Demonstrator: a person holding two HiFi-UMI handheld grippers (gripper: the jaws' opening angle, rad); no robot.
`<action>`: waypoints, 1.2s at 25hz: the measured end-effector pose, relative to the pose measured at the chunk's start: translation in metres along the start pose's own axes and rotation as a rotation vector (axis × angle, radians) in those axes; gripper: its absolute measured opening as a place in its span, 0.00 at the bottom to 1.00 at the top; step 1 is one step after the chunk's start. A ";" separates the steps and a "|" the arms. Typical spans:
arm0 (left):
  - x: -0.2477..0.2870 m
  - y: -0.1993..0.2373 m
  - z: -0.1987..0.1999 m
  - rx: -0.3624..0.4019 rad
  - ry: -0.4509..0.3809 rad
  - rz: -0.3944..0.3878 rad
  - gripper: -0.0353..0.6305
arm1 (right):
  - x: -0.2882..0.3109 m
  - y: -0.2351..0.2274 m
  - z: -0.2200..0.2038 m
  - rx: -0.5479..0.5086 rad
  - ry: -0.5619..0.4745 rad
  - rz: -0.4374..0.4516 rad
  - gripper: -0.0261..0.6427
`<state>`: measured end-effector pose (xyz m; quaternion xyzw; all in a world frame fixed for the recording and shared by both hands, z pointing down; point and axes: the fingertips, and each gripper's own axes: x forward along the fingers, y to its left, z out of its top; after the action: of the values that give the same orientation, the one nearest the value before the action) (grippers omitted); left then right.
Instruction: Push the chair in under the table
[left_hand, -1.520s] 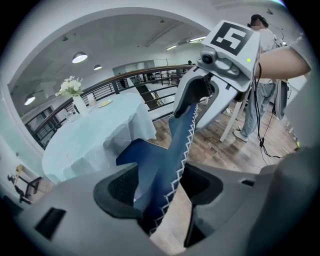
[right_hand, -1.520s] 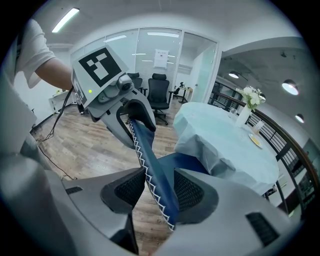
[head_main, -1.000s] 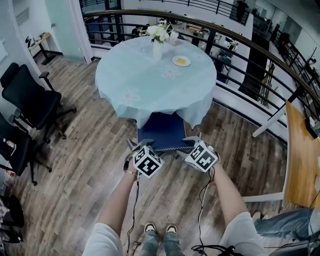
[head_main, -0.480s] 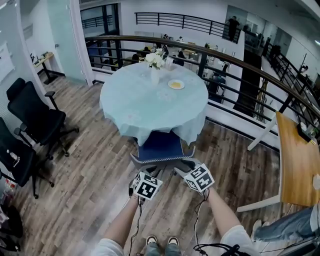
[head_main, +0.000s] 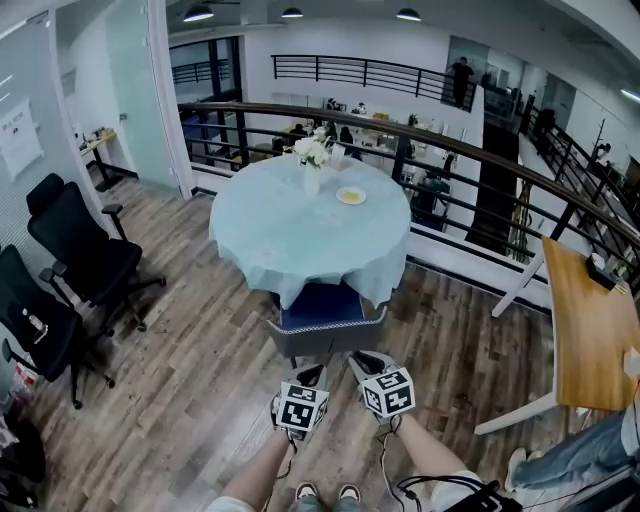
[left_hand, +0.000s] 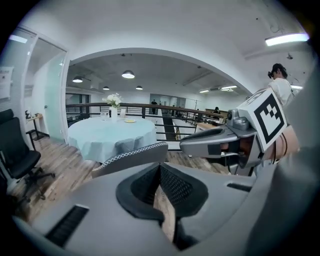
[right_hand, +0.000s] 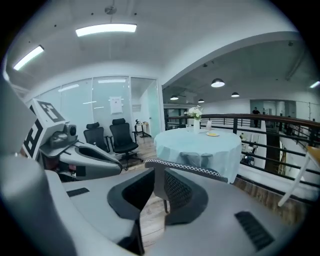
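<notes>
The chair (head_main: 325, 335), with a blue seat and a grey back trimmed in white, stands with its seat tucked under the round table (head_main: 300, 235), which is draped in a pale blue cloth. Both grippers hang in the air on my side of the chair back, touching nothing. My left gripper (head_main: 314, 373) is shut and empty; its tips (left_hand: 160, 167) meet. The jaws of my right gripper (head_main: 363, 360) are closing with nothing between them. In the right gripper view, floor and the chair back (right_hand: 200, 170) show through the gap of the right gripper (right_hand: 154, 175).
A vase of flowers (head_main: 312, 160) and a plate (head_main: 351, 196) sit on the table. Two black office chairs (head_main: 80, 250) stand at the left. A curved railing (head_main: 450, 150) runs behind the table. A wooden table (head_main: 590, 320) is at the right.
Both grippers have come off the chair back and drawn away toward me, rising a little. The left jaws have shut and the right jaws have narrowed. The chair stays under the table.
</notes>
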<state>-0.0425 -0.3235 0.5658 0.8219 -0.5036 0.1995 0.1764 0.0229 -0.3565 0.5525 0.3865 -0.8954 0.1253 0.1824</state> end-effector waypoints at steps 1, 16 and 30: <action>-0.006 -0.004 -0.001 0.002 -0.007 0.004 0.06 | -0.005 0.003 -0.001 0.020 -0.003 -0.005 0.14; -0.051 -0.046 -0.018 -0.181 -0.067 0.032 0.06 | -0.061 0.044 -0.016 0.130 -0.062 -0.024 0.12; -0.075 -0.053 -0.015 -0.079 -0.114 0.128 0.06 | -0.091 0.052 -0.018 0.125 -0.095 -0.151 0.10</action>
<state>-0.0284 -0.2371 0.5361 0.7905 -0.5717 0.1433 0.1665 0.0464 -0.2559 0.5263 0.4688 -0.8618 0.1486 0.1243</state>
